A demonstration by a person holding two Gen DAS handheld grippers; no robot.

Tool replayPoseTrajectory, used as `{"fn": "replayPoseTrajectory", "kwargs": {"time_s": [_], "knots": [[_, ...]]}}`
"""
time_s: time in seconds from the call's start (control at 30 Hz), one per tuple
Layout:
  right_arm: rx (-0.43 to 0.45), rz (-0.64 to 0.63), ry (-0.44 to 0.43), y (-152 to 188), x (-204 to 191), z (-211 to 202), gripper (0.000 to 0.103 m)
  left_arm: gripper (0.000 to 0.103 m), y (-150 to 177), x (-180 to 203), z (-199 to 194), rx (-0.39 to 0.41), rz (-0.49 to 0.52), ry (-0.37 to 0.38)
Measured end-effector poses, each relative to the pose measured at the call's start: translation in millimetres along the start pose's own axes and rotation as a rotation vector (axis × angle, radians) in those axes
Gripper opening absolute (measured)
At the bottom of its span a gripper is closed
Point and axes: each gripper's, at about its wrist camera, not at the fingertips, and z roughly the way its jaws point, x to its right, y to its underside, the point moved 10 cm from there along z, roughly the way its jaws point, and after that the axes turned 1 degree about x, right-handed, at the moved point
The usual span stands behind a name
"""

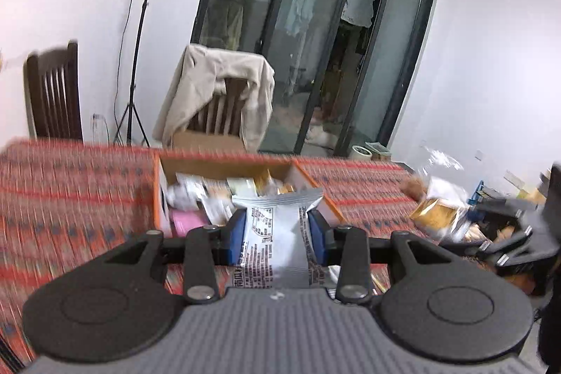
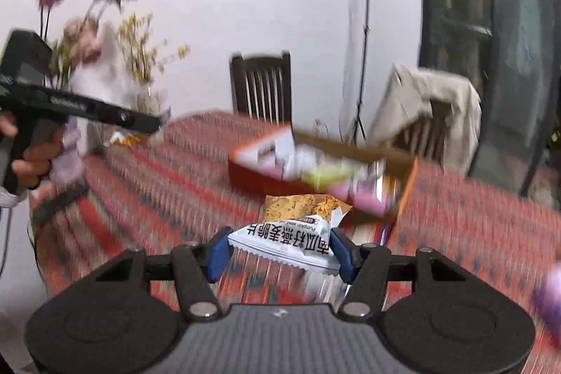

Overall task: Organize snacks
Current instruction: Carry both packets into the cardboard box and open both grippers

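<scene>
While both our tools are loaded, the open orange cardboard box (image 1: 224, 170) of snacks lies straight ahead of the left tool (image 1: 277, 226) and ahead, slightly right, of the right tool (image 2: 280, 247). Our left tool pinches one silver printed snack packet (image 1: 277, 233), its long axis running along the fingers; the box looks nearer to it. Our right tool pinches one white-and-orange pumpkin-seed crisp packet (image 2: 298, 226), held crosswise. We count two held packets, one box and several blurred packets inside it on the red patterned surface (image 1: 70, 191).
</scene>
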Motion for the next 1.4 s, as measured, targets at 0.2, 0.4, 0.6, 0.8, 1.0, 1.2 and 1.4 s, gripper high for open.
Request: {"fn": "replayPoseTrajectory", "kwargs": {"time_s": [0.2, 0.4, 0.6, 0.8, 1.0, 1.2, 1.4], "knots": [[0.015, 0.049, -0.095, -131, 52, 54, 0.059, 0.039, -68, -57, 83, -0.049, -0.011, -0.115], [-0.107, 0.119, -0.051, -179, 98, 199, 0.059, 0.039, -47, -109, 201, -0.2, -0.07, -0.178], [-0.295, 0.214, -0.014, -125, 111, 351, 0.059, 0.039, 11, -133, 280, -0.319, -0.07, -0.195], [-0.404, 0.286, 0.014, -72, 107, 426, 0.059, 0.048, 41, -134, 307, -0.351, -0.029, -0.235], [-0.419, 0.295, 0.022, -68, 106, 436, 0.067, 0.059, 28, -136, 303, -0.333, -0.041, -0.22], [-0.372, 0.293, 0.05, -92, 119, 401, 0.07, 0.067, 5, -135, 260, -0.32, -0.042, -0.242], [-0.3, 0.259, 0.103, -129, 130, 319, 0.075, 0.079, -30, -119, 199, -0.311, -0.08, -0.247]]}}
